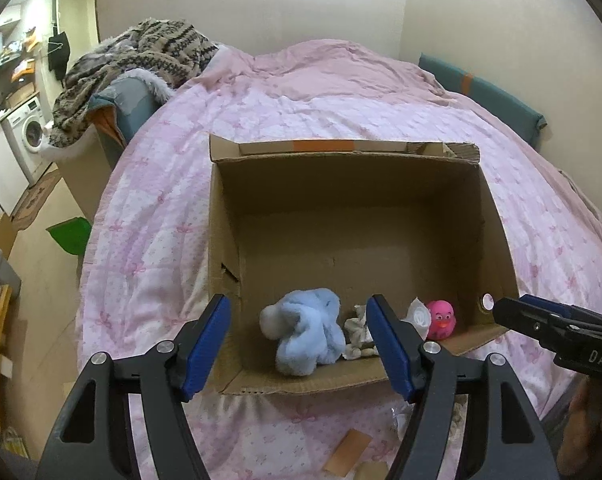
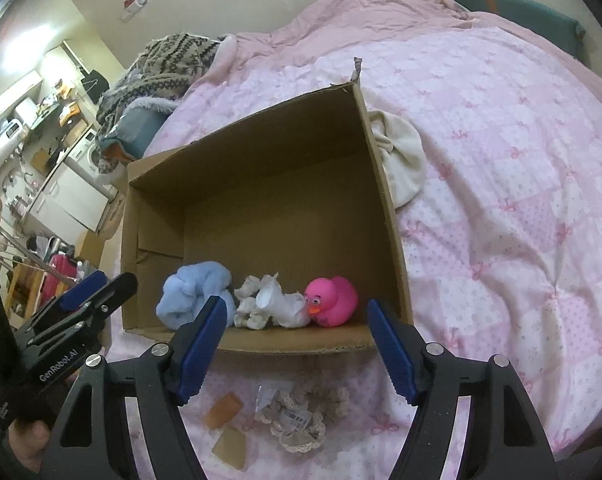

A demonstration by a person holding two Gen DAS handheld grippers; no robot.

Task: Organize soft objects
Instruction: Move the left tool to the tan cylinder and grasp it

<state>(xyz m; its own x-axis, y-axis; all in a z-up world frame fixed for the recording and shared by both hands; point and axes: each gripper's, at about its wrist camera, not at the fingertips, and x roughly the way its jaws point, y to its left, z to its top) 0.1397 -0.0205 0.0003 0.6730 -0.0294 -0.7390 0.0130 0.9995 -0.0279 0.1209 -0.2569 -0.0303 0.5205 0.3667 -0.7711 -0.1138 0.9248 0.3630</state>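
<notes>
One cardboard box [image 1: 353,216] is sitting open on the pink bed [image 1: 161,208], and everything here is being placed against that box; along its near wall four soft things are lying in a row: one blue plush toy [image 1: 307,330] at the left end, one grey-white crumpled cloth [image 1: 357,332] touching it, one white rolled cloth [image 2: 281,304] next, and one pink rubber duck [image 2: 333,296] at the right end, its beak touching the white cloth. Outside the box, just beyond its right wall, one cream fabric pouch [image 2: 401,164] is lying on the bed; in front of the near wall one lace-trimmed bundle [image 2: 301,416] and two tan pieces [image 2: 223,410] are lying near each other. The left tool [image 1: 299,344] is hovering at the near wall with its jaws spread wide and holding nothing, the blue plush showing between them; the right tool [image 2: 297,348] is likewise standing wide and empty just in front of that wall.
</notes>
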